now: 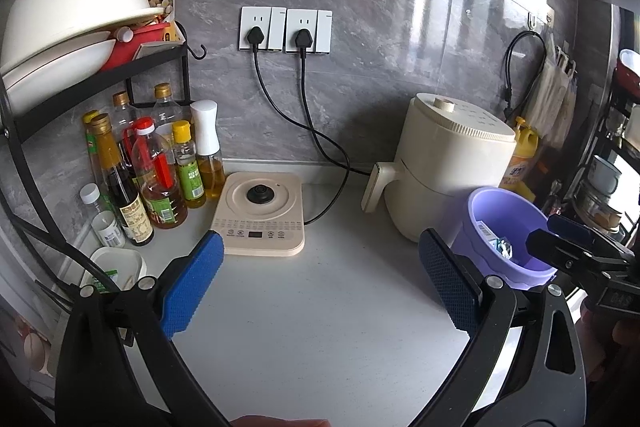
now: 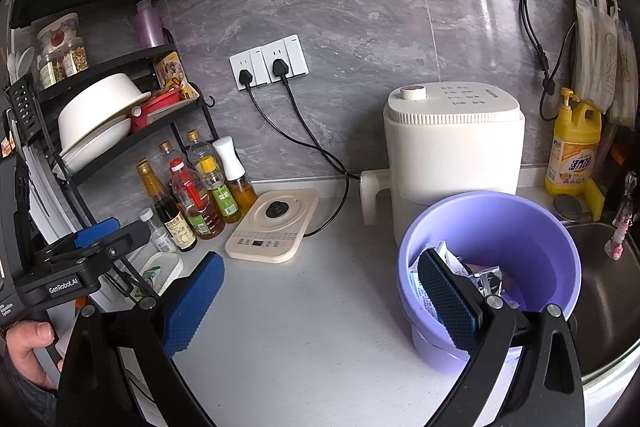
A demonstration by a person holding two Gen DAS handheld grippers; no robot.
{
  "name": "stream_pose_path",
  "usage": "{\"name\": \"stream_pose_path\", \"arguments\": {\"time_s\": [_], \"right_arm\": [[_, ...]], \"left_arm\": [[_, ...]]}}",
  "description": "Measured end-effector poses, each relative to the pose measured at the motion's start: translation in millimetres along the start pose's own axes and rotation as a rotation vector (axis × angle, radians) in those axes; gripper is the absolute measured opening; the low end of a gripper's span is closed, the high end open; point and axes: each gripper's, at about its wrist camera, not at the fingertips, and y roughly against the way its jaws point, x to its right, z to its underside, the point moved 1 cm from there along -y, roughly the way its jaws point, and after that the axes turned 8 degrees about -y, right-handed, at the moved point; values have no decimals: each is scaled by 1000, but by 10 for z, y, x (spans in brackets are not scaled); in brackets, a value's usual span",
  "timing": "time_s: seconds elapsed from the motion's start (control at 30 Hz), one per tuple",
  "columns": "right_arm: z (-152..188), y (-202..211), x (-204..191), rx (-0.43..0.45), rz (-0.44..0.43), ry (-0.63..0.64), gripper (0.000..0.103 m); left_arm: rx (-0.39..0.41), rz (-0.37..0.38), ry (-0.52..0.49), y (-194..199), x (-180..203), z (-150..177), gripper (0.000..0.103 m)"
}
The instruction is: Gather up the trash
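Both grippers are over a pale grey kitchen countertop (image 1: pixel 320 307), fingers spread wide, nothing between the blue pads. Left gripper (image 1: pixel 320 283) hovers above bare counter. Right gripper (image 2: pixel 320 291) has its right finger at the rim of a lilac plastic bucket (image 2: pixel 520 227), left finger over the counter.

The bucket stands on the counter just in front of a cream air fryer with a top dial (image 2: pixel 452 147), near the steel sink (image 2: pixel 608 291). Inside it: crumpled wrappers and packaging scraps (image 2: pixel 480 275), some silvery, one with a barcode label; same trash shows in the left wrist view (image 1: pixel 500 247).

Left of the fryer lies a flat beige induction base with a black centre knob (image 1: pixel 264 211), its black cord running up to white wall sockets (image 1: pixel 284 29). Beside that, a cluster of oil and sauce bottles (image 1: pixel 160 171) under a black wire rack holding white bowls (image 1: pixel 68 27). A small white tray (image 1: pixel 120 265) sits at the rack's foot. Yellow pump detergent bottle (image 2: pixel 574 147) stands by the sink against the grey marble wall. A person's hand (image 2: pixel 28 347) grips the left tool's handle.
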Motion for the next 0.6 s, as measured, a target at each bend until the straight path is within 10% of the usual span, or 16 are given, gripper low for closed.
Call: {"name": "stream_pose_path", "arguments": {"time_s": [0.6], "right_arm": [[-58, -91, -1, -7, -12, 7, 95]], "left_arm": [[4, -7, 8, -35, -27, -29, 97]]}}
